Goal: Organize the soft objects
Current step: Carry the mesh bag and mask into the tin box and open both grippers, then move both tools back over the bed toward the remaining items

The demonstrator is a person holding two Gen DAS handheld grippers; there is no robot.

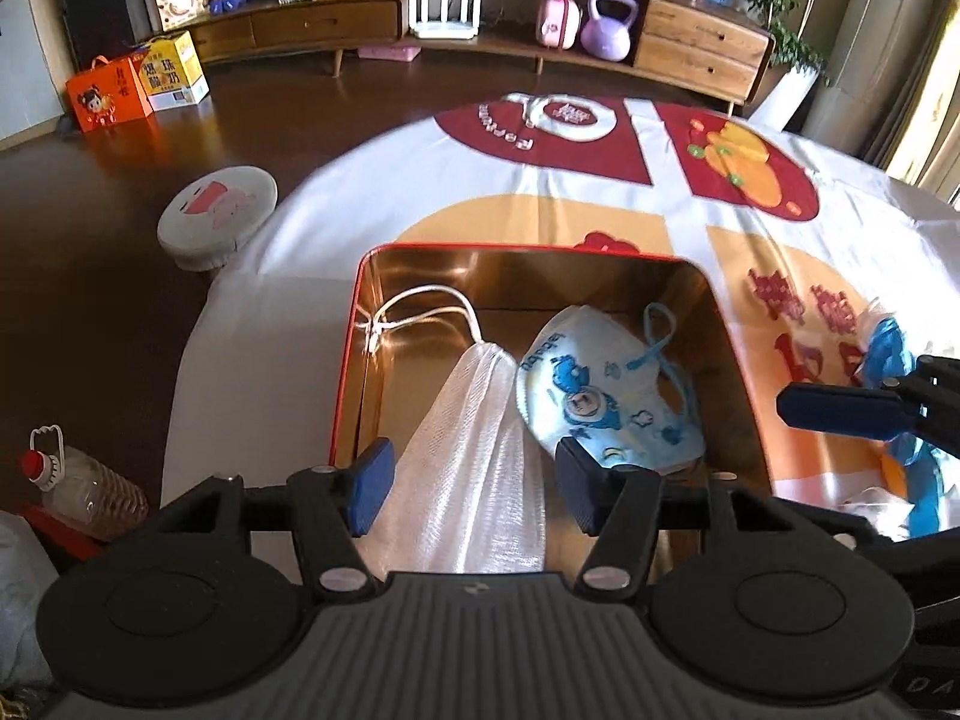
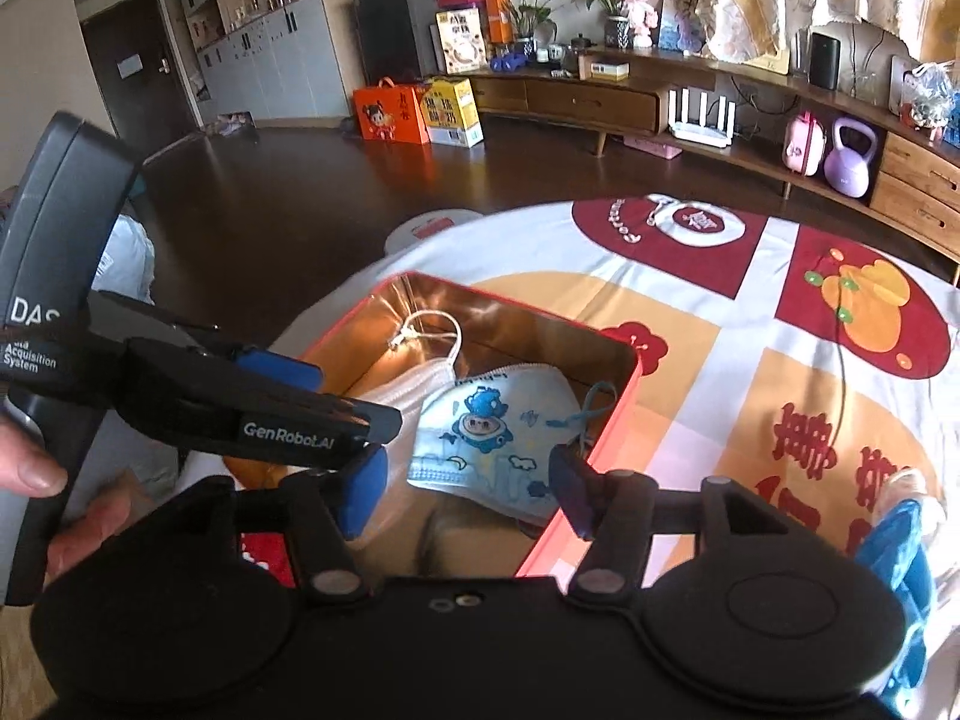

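tin (image 1: 708,300): glossy metal, mirror-like gold inside, red painted rim | mesh bag (image 1: 474,468): white netted cloth, rough weave | mask (image 1: 600,396): soft matt printed fabric | tablecloth (image 1: 372,204): smooth, slightly shiny printed cloth | left gripper (image 1: 474,480): matt black plastic, blue rubbery pads | floor (image 1: 120,192): dark polished wood

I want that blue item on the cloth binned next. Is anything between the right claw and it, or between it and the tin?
Nothing visible blocks either path. The blue item lies on the tablecloth right of the open right claw; the tin is open-topped.
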